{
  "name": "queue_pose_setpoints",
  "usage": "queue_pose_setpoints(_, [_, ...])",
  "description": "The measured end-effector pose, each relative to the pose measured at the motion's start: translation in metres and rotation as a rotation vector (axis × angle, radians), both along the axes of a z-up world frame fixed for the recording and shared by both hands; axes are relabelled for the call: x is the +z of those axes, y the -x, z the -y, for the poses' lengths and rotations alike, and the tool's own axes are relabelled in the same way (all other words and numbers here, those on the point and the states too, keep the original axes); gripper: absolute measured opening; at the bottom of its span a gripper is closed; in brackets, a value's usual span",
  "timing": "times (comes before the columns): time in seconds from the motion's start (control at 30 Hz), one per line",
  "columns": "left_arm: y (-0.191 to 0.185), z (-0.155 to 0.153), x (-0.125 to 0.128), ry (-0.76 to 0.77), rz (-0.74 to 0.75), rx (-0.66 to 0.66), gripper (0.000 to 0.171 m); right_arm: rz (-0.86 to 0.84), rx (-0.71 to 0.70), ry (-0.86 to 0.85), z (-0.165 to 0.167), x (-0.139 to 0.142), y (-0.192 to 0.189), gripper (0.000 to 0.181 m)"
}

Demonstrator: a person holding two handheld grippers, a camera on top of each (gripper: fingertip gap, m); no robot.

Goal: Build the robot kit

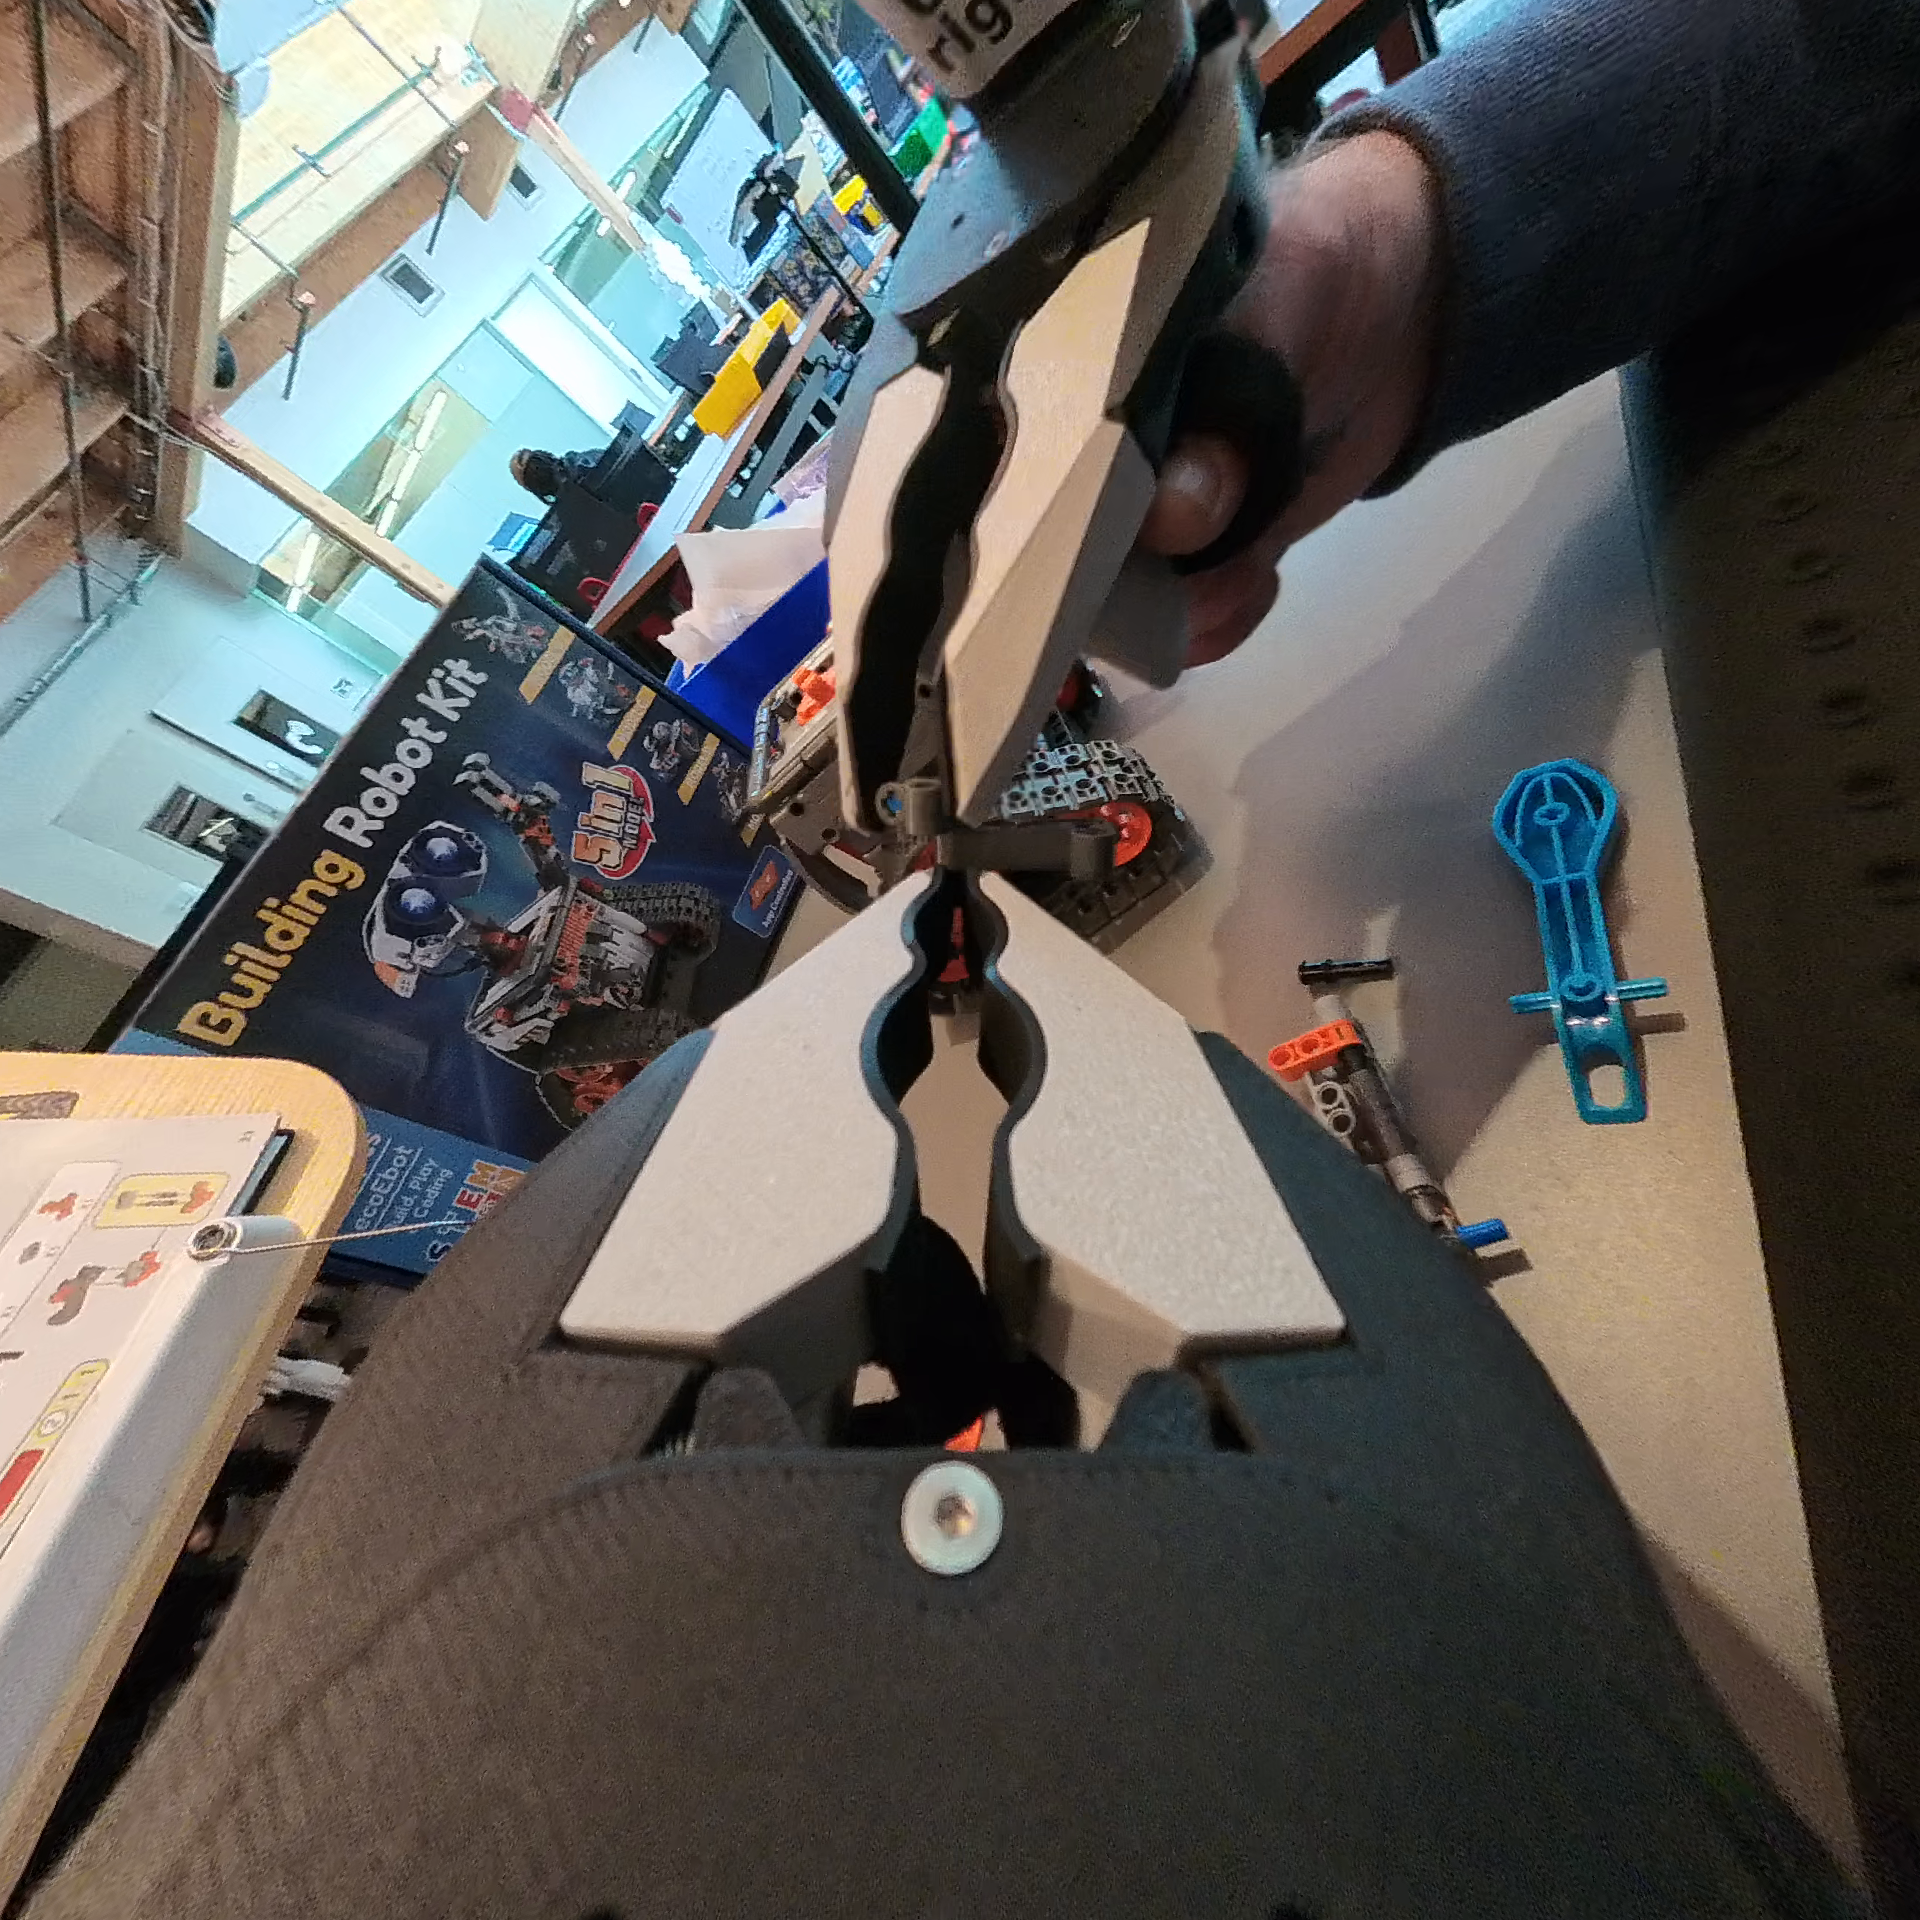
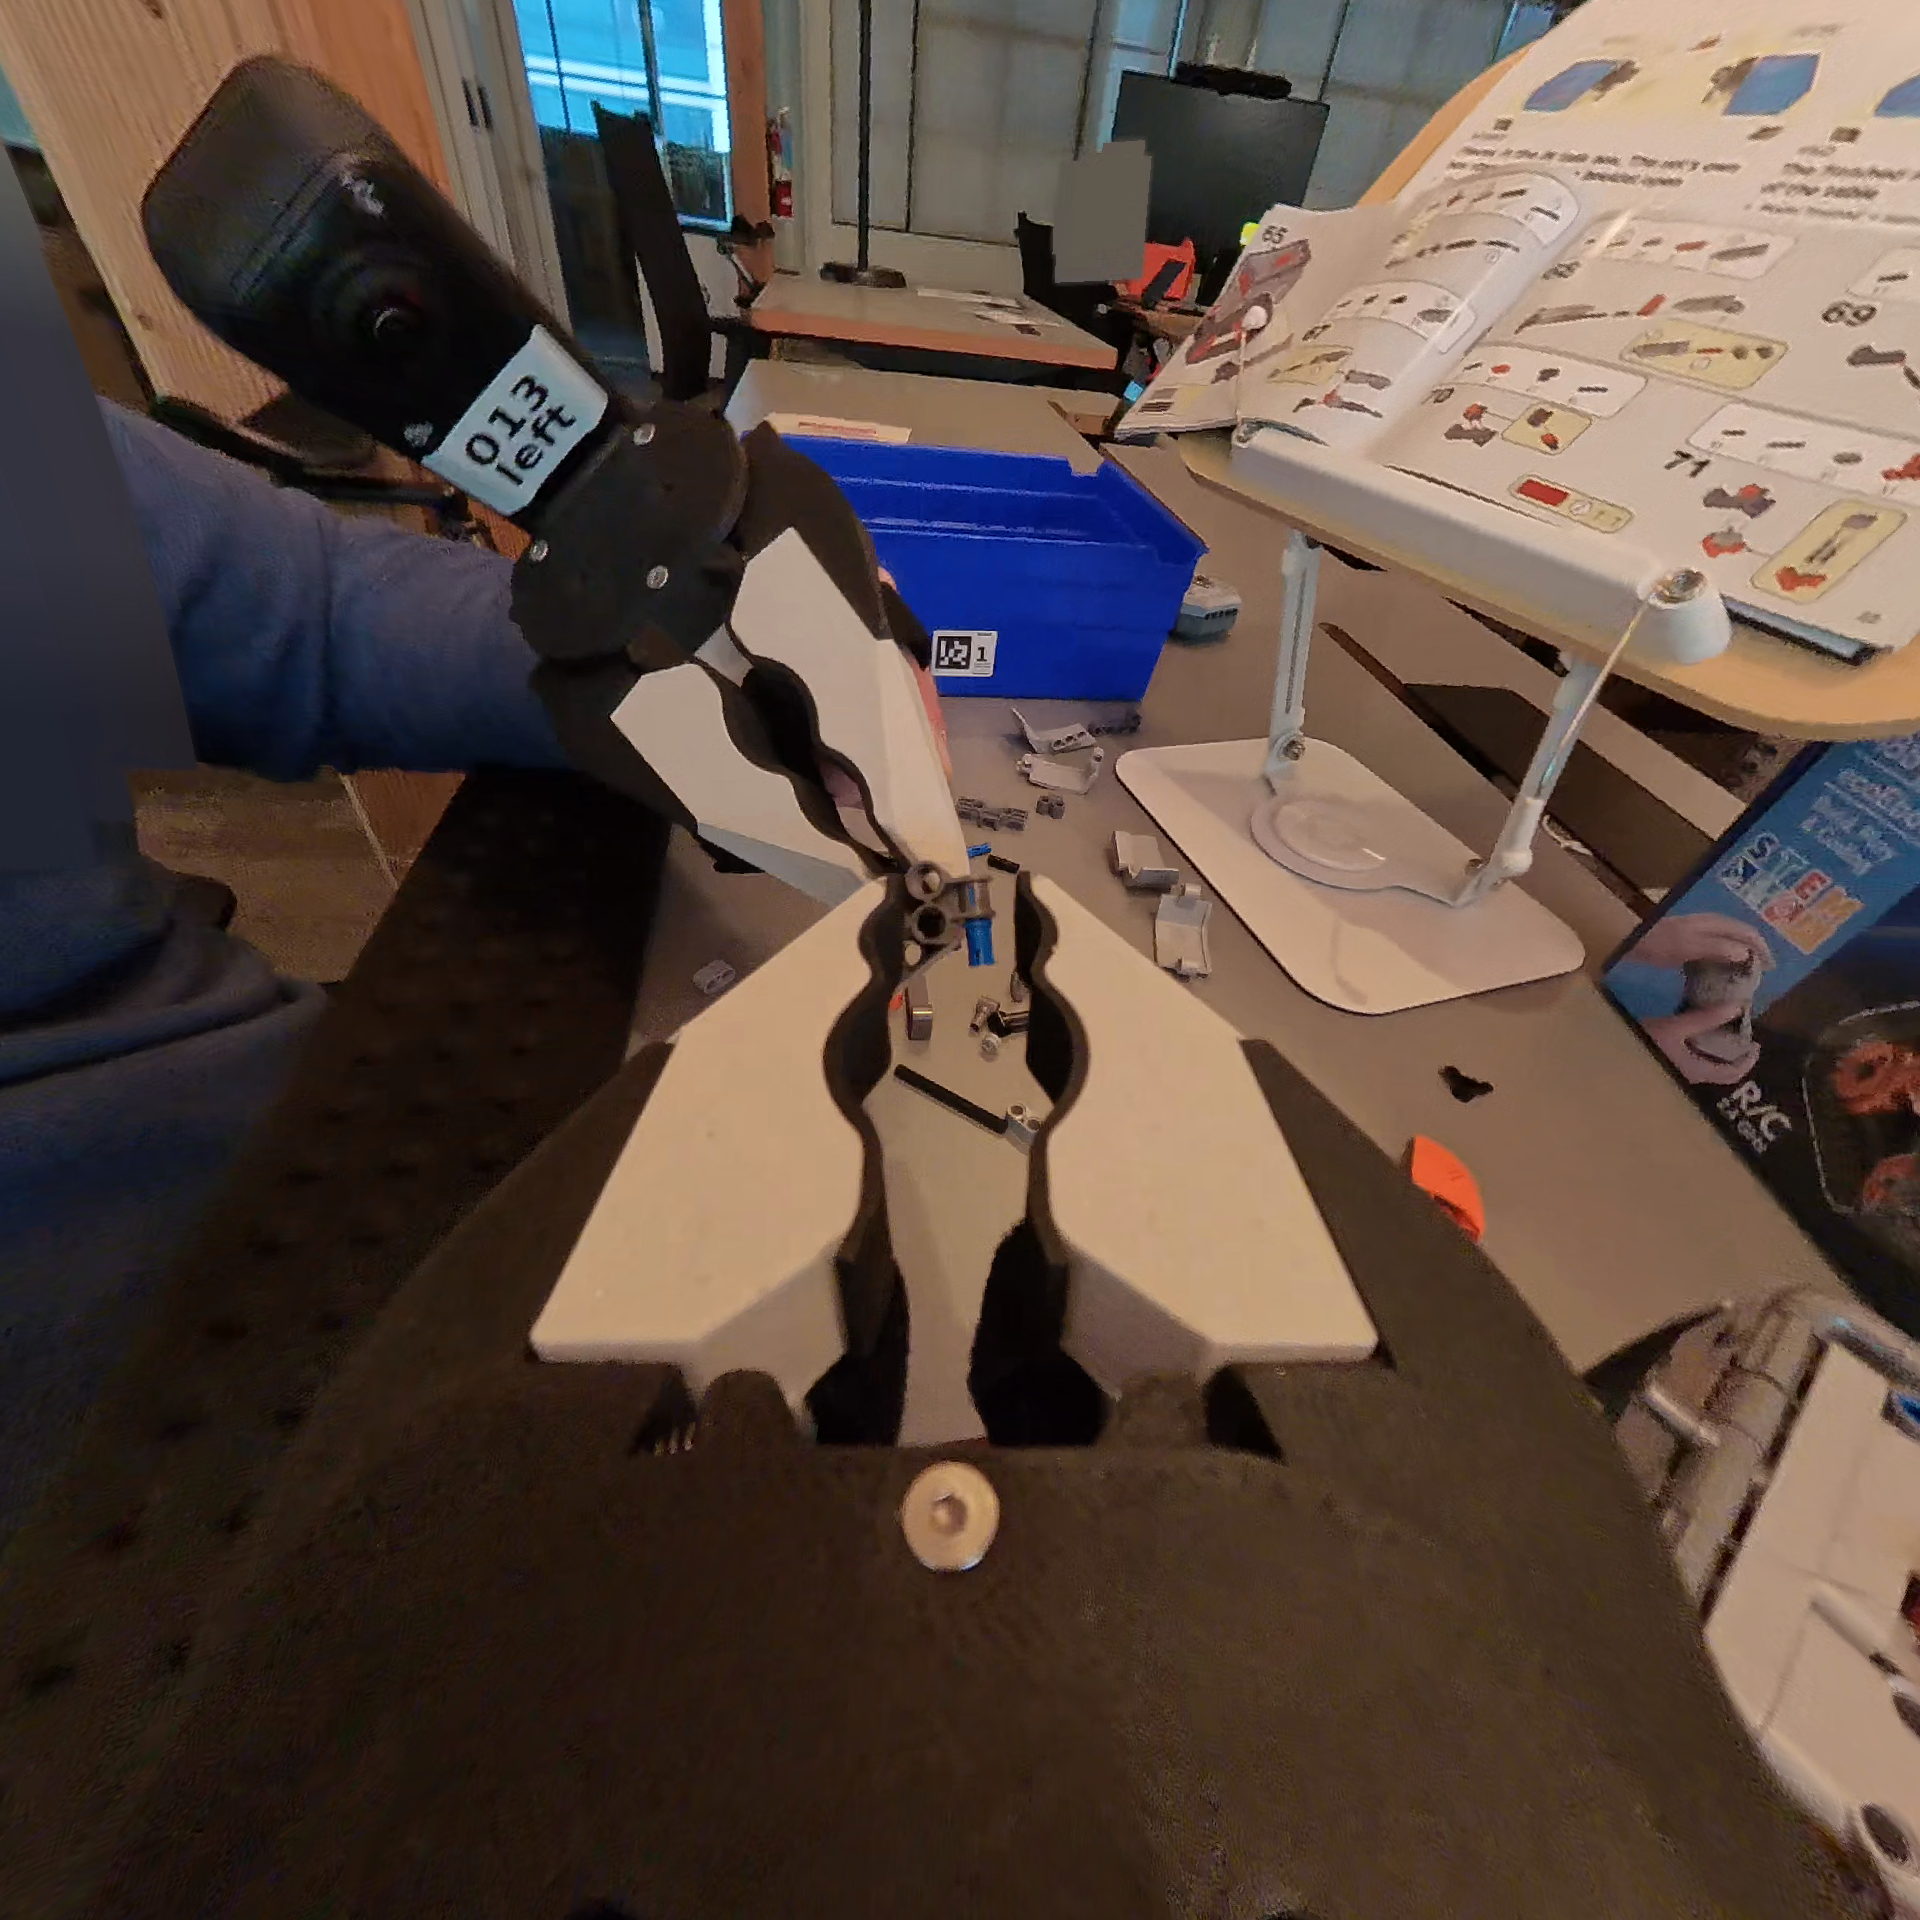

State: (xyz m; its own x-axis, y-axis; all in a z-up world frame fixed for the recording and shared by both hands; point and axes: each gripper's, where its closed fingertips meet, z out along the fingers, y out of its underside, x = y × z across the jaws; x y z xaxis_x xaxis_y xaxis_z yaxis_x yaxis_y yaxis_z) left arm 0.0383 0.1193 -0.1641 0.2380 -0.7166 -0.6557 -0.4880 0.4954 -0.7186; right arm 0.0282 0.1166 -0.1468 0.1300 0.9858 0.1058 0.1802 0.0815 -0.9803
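Left wrist view
Your left tongs (image 1: 951, 883): nearly pressed together, tips pinching a dark grey beam piece (image 1: 1023, 847) that juts to the right.
Your right tongs (image 1: 904, 810): they come down from above, tips meeting your left ones; between them sit a grey connector (image 1: 920, 802) and a blue pin (image 1: 888, 802). How tightly they grip is hard to tell here.
Your right hand (image 1: 1299, 416): wrapped round the handle, in a blue sleeve.
Tracked model (image 1: 1091, 821): grey with orange wheels, on the table (image 1: 1403, 727) just behind the meeting tips.
Blue plastic tool (image 1: 1569, 935): flat on the table, well to the right.
Small axle assembly (image 1: 1361, 1091): orange, grey and black, lying between the tool and your left tongs.
Kit box (image 1: 416, 883): dark blue, leaning behind and to the left.
Booklet stand (image 1: 156, 1299): at the left edge, holding open pages.

Right wrist view
Your right tongs (image 2: 961, 914): spread a little; the grey connector (image 2: 928, 914) rests against the left finger (image 2: 727, 1143), and the blue pin (image 2: 979, 930) stands in the gap, clear of the right finger.
Your left tongs (image 2: 914, 862): reaching in from the upper left, pressed onto the top of the connector.
Loose parts (image 2: 997, 1023): small grey and black pieces scattered on the table (image 2: 1351, 1091) beneath the tips.
Blue bin (image 2: 1018, 561): behind the tongs.
Booklet stand (image 2: 1351, 831): white base at right, open instruction booklet (image 2: 1558, 343) on top.
Kit box (image 2: 1787, 966): at the far right edge.
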Motion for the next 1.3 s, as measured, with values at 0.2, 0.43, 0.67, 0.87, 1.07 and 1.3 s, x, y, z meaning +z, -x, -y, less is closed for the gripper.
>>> queue_pose_setpoints(0.2, [0.004,0.0,0.005,0.031,0.02,-0.011,0.0,0.041,0.001,-0.074,0.0,0.003,0.008,0.013])
queue_pose_setpoints(0.43, [0.016,-0.004,0.024,0.068,0.115,0.003,0.018,-0.083,-0.036,0.018,-0.015,0.029,0.012,0.013])
queue_pose_setpoints(0.67, [0.027,-0.008,0.051,-0.245,0.139,0.15,0.046,-0.275,-0.088,0.21,-0.037,0.054,0.014,0.013])
queue_pose_setpoints(0.87, [0.021,-0.009,0.049,-0.406,0.067,0.231,0.03,-0.335,-0.08,0.301,-0.035,0.052,0.02,0.013])
queue_pose_setpoints(1.07, [0.023,-0.011,0.05,-0.435,0.056,0.251,0.012,-0.33,-0.066,0.313,-0.029,0.048,0.025,0.013])
queue_pose_setpoints(1.3, [0.023,-0.008,0.048,-0.363,0.036,0.197,0.011,-0.234,-0.075,0.171,-0.025,0.044,0.024,0.013])
